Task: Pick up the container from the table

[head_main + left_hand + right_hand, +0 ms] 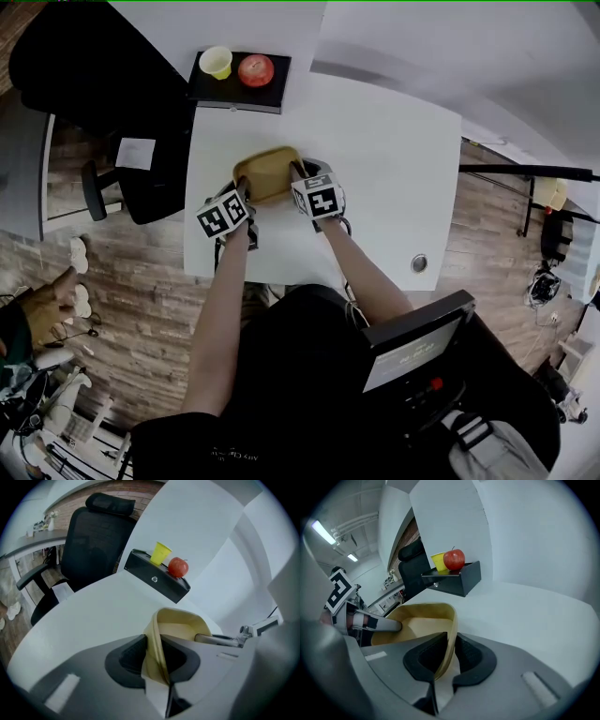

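The shallow tan plastic container (268, 174) rests on the white bench (394, 159), an opposite wall between each pair of jaws. My left gripper (247, 194) and right gripper (298, 180) both pinch it. I should lift evenly, keeping it level.

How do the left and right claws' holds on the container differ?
The left claw grips the tan container by its left wall; the right claw by its right wall. In the head view, the left claw sits nearer the person than the right claw. Both have jaws closed on a wall.
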